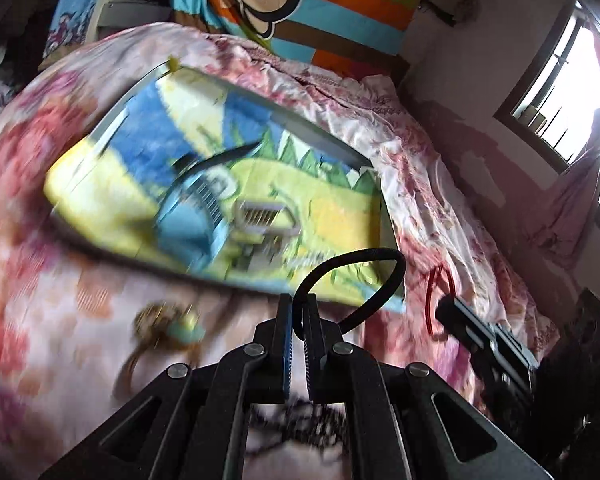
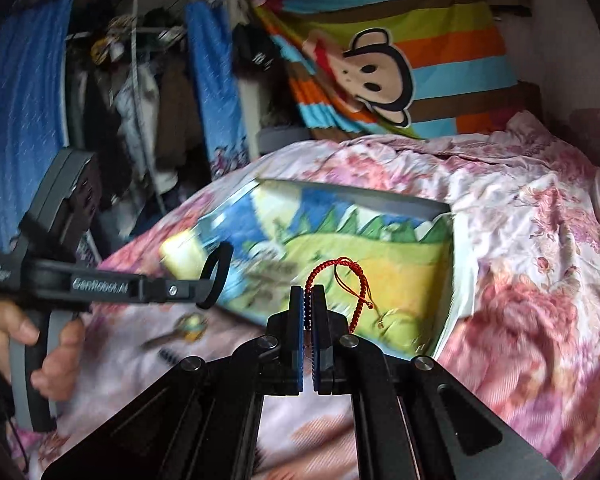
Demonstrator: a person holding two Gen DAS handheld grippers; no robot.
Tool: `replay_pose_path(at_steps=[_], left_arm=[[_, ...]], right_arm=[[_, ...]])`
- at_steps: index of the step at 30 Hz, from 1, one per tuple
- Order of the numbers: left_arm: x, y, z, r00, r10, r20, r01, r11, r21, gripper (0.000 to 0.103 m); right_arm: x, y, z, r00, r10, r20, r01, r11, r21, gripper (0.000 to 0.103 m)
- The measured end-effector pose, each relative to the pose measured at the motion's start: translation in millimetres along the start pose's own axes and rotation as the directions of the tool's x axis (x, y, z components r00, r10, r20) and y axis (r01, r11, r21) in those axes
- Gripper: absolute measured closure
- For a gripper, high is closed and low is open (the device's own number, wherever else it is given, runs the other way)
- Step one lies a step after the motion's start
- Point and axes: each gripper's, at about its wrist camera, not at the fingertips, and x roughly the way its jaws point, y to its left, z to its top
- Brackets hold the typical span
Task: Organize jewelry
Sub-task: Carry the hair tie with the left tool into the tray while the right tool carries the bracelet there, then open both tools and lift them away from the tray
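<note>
With both loops pinched and lifted over the cartoon-print tray [image 1: 148, 136], the sound course is to carry each level over the tray and let go only once it hangs low inside the rim. At lower centre of the left view, the left gripper [image 1: 299, 316] is clamped on a black hair tie [image 1: 384, 276] that arcs right. At centre of the right view, the right gripper [image 2: 309, 304] pinches a red braided cord bracelet [image 2: 342, 270], its knotted tails dangling right.

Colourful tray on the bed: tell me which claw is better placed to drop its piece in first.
Probably right. The right claw holds the red bracelet directly before the tray; the left claw, gripping the black band, sits at its near edge.
</note>
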Motion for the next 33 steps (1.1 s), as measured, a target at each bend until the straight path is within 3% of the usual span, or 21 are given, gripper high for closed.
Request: replay_pose_path(at_steps=[3, 9, 17, 23, 26, 29, 31, 33], left_arm=[[20, -13, 14, 1.0, 0.018, -0.005, -0.018, 0.999, 0.043, 0.098], [61, -28, 27, 0.997, 0.058, -0.053, -0.053, 0.995, 0.088, 0.098], [91, -23, 28, 0.985, 0.13, -0.116, -0.128, 0.991, 0.027, 0.098], [95, -18, 25, 0.98, 0.126, -0.152, -0.13, 0.991, -0.02, 0.095], [93, -19, 25, 0.979, 0.134, -0.156, -0.139, 0.99, -0.024, 0.085], [88, -19, 25, 0.981, 0.125, -0.151, -0.133, 0.99, -0.043, 0.072], [84, -19, 25, 0.983, 0.109, -0.147, -0.12, 0.99, -0.069, 0.059], [79, -18, 25, 0.988, 0.095, -0.124, -0.108, 0.989, -0.102, 0.038]], right_arm=[[21, -22, -7, 1.0, 0.008, -0.007, -0.007, 0.998, 0.064, 0.1], [55, -57, -25, 0.994, 0.026, -0.102, -0.002, 0.974, 0.225, 0.099], [75, -67, -37, 0.988, 0.036, -0.153, 0.009, 0.96, 0.28, 0.099], [75, -71, -39, 0.986, 0.033, -0.166, 0.019, 0.953, 0.303, 0.098], [73, -71, -39, 0.984, 0.027, -0.176, 0.028, 0.952, 0.305, 0.094], [65, -70, -38, 0.984, 0.027, -0.177, 0.029, 0.952, 0.305, 0.079], [61, -66, -37, 0.985, 0.014, -0.172, 0.038, 0.954, 0.297, 0.063], [55, -64, -35, 0.985, 0.002, -0.173, 0.048, 0.956, 0.288, 0.059]])
